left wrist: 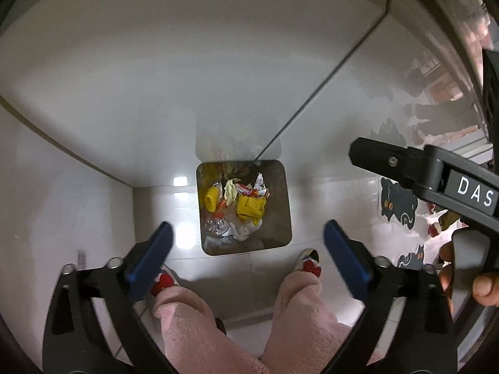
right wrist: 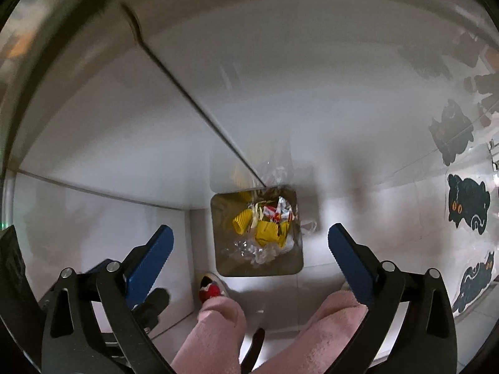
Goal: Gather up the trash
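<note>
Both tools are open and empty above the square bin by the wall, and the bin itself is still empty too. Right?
Not quite. The bin is not empty: it holds yellow corrugated pieces, a red-and-white wrapper and crumpled clear plastic, as both wrist views show. The rest stands: the left tool and right tool are open and empty above it.

bin: on the floor, against the wall
trash: inside the bin
feet: before the bin
stickers: on the floor, right of the bin
</note>
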`<state>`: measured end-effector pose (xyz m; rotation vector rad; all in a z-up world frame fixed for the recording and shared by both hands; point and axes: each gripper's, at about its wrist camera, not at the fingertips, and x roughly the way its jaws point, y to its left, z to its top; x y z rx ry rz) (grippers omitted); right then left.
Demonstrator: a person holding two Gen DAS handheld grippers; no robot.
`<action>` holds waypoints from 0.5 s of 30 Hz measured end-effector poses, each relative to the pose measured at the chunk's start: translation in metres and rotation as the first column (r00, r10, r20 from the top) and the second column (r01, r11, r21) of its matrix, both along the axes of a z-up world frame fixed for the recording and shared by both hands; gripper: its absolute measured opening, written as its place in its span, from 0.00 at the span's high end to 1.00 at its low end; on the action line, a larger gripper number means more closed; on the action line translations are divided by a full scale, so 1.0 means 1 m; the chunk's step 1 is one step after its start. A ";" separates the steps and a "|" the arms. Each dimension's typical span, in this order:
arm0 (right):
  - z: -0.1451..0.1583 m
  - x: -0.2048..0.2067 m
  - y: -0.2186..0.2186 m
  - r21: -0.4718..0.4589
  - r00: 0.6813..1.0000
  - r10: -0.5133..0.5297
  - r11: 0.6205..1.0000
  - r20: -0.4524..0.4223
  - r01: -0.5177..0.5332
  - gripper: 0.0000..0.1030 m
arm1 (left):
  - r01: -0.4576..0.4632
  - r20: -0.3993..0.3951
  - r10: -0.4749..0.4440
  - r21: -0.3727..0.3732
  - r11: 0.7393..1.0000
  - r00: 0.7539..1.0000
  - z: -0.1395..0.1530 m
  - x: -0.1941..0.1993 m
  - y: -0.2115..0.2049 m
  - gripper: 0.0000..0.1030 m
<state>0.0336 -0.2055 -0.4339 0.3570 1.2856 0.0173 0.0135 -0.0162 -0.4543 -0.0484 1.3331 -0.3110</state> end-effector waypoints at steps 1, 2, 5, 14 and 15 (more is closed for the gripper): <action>0.007 -0.001 -0.002 -0.003 1.000 0.006 1.000 0.012 -0.006 0.03 | 0.000 0.008 0.000 -0.003 1.000 1.000 0.006 0.000 0.002 0.08; 0.014 -0.001 -0.003 -0.006 1.000 0.012 1.000 0.022 -0.012 0.03 | 0.002 0.021 -0.001 -0.006 1.000 1.000 0.015 0.000 0.003 0.08; 0.040 -0.004 -0.007 -0.022 0.998 0.026 0.999 0.063 -0.025 0.03 | 0.015 0.066 -0.015 -0.006 1.000 0.998 0.042 0.000 0.005 0.08; 0.130 -0.014 -0.011 -0.104 0.982 0.046 0.994 0.186 -0.026 0.03 | 0.029 0.217 -0.026 -0.012 1.000 0.976 0.132 0.002 0.006 0.08; 0.143 -0.016 -0.012 -0.103 0.978 0.041 0.994 0.204 -0.020 0.03 | 0.032 0.240 -0.024 -0.030 0.999 0.970 0.147 0.002 0.006 0.08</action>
